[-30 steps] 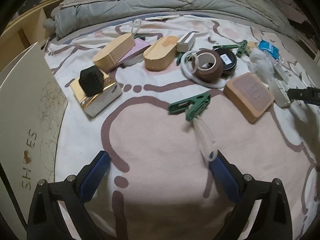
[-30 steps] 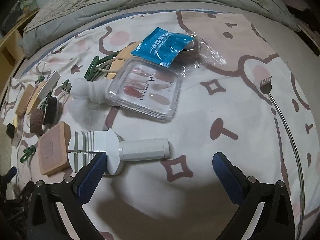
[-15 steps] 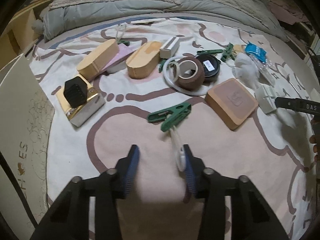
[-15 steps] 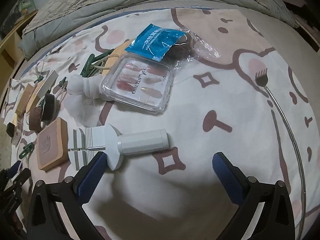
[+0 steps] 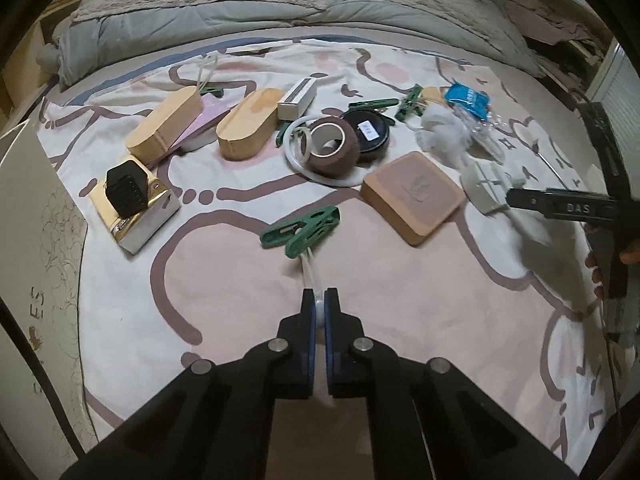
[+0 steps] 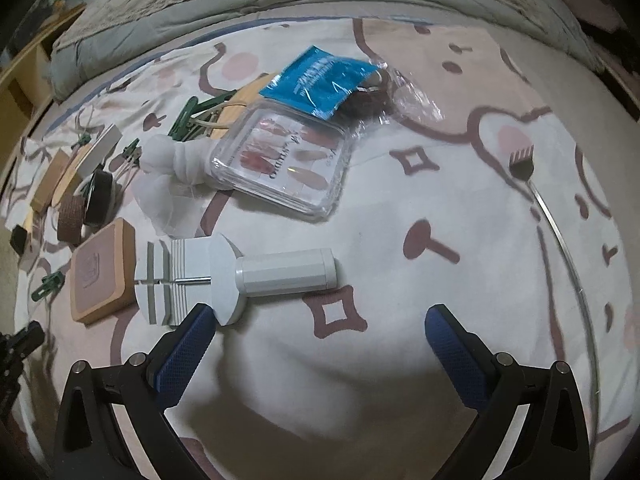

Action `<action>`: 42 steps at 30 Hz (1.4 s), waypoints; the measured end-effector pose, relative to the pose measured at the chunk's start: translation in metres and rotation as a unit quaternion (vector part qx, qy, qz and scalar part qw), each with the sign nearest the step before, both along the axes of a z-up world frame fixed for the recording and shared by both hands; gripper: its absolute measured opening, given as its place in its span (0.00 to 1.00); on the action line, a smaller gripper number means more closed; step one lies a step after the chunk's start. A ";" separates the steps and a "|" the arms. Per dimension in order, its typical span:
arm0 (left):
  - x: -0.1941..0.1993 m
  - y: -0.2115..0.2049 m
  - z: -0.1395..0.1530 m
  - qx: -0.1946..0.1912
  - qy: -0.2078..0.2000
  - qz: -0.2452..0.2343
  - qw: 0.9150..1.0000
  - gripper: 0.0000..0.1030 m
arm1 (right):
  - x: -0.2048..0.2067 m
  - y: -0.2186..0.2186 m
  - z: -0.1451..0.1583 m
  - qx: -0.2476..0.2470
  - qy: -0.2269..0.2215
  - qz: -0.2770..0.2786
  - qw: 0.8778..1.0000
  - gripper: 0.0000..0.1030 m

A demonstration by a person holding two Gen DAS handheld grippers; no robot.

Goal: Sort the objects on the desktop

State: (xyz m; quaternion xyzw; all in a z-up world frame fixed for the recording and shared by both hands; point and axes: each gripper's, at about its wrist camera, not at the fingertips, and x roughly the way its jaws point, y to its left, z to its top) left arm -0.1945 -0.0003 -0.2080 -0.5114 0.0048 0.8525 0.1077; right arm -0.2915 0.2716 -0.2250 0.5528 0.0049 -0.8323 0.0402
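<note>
Now we have the left gripper [image 5: 319, 308] pressed together on the clear loop [image 5: 311, 270] that hangs from the green clip [image 5: 305, 229], so our job is to lift it well. We should pull up slowly and straight, because the loop is thin and looks slippery, and it could slide out of the blue pads [image 5: 308, 320]. We should also watch the clip as it swings, so it does not bump the tan block [image 5: 414, 196] just beside it or the gold box [image 5: 136, 210] on the other side. The right gripper [image 6: 320, 336] is spread wide over the bedsheet [image 6: 400, 208] and pinches nothing; the white tool [image 6: 240, 276] lies near its left pad. We think it should wait there. The clip lies flat on the bedsheet in the middle of the left view, in front of the tape rolls [image 5: 348, 142]. It is small, dark green and made of two plastic arms. Its loop is a pale, see-through string that runs from the clip down into our pads.
</note>
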 end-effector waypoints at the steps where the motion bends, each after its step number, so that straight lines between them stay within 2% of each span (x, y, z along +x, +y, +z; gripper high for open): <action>1: 0.002 -0.001 0.001 0.001 0.000 -0.002 1.000 0.04 | 0.000 -0.001 0.000 0.005 0.000 0.005 1.000 1.00; 6: 0.012 -0.011 0.005 0.014 -0.003 -0.002 1.000 0.04 | 0.003 -0.005 -0.002 0.010 -0.012 0.018 1.000 1.00; 14: 0.031 -0.018 0.001 0.011 -0.021 -0.006 1.000 0.04 | 0.016 -0.018 0.001 -0.005 -0.013 0.038 0.999 1.00; 26: 0.059 -0.016 -0.011 0.005 -0.046 -0.036 0.998 0.04 | 0.028 -0.032 -0.009 0.016 -0.021 0.076 0.997 1.00; 31: 0.060 -0.019 -0.012 0.024 -0.059 -0.033 0.997 0.05 | 0.027 -0.032 -0.011 0.017 -0.022 0.077 0.997 1.00; 33: 0.060 -0.020 -0.012 0.034 -0.066 -0.027 0.997 0.14 | 0.028 -0.033 -0.012 0.019 -0.021 0.077 0.997 1.00; 35: 0.061 -0.020 -0.009 0.043 -0.069 -0.024 0.996 0.45 | 0.027 -0.033 -0.012 0.020 -0.019 0.076 0.997 1.00; 37: 0.062 -0.017 -0.003 0.028 -0.053 -0.018 0.998 0.61 | 0.028 -0.033 -0.013 0.017 -0.015 0.074 0.997 1.00; 42: 0.054 -0.017 0.005 0.017 -0.030 -0.006 0.999 0.62 | 0.027 -0.031 -0.014 0.013 -0.012 0.074 0.997 1.00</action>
